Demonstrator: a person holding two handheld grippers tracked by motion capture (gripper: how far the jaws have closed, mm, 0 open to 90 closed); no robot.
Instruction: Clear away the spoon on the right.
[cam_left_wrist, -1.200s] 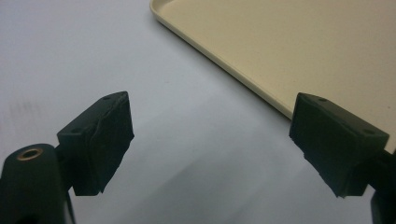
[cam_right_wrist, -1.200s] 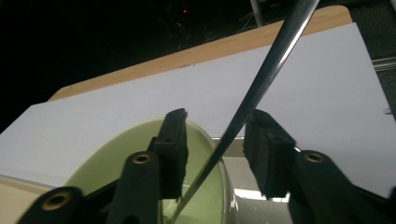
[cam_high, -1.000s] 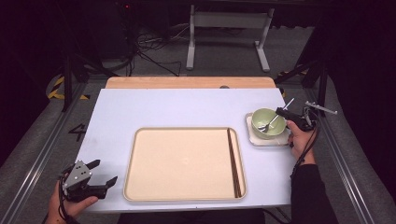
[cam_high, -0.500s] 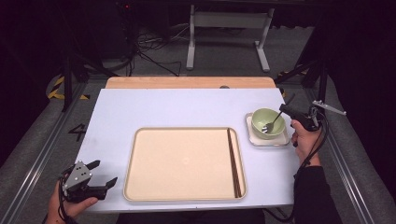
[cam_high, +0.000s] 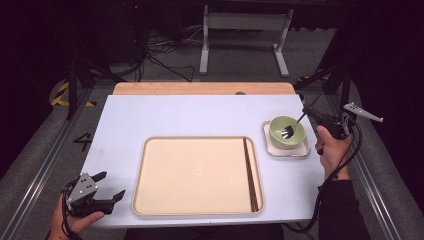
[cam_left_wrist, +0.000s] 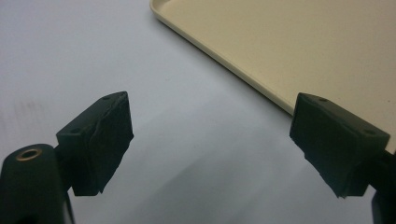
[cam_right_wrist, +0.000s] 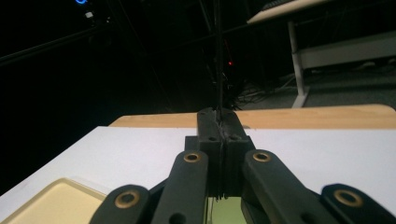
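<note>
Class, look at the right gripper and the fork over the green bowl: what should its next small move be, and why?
Probably carry the fork left toward the tray. The right gripper is shut on its handle, its tines sit over the green bowl, and chopsticks already lie in the tray.

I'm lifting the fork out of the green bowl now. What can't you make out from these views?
- Fork tines: too small in the high view to tell whether they touch the bowl.
- Fork handle: pinched inside the right hand-held gripper, edge-on there.
- Plate under the bowl: mostly covered.
- Dark strip on the tray: unclear what it is.
</note>
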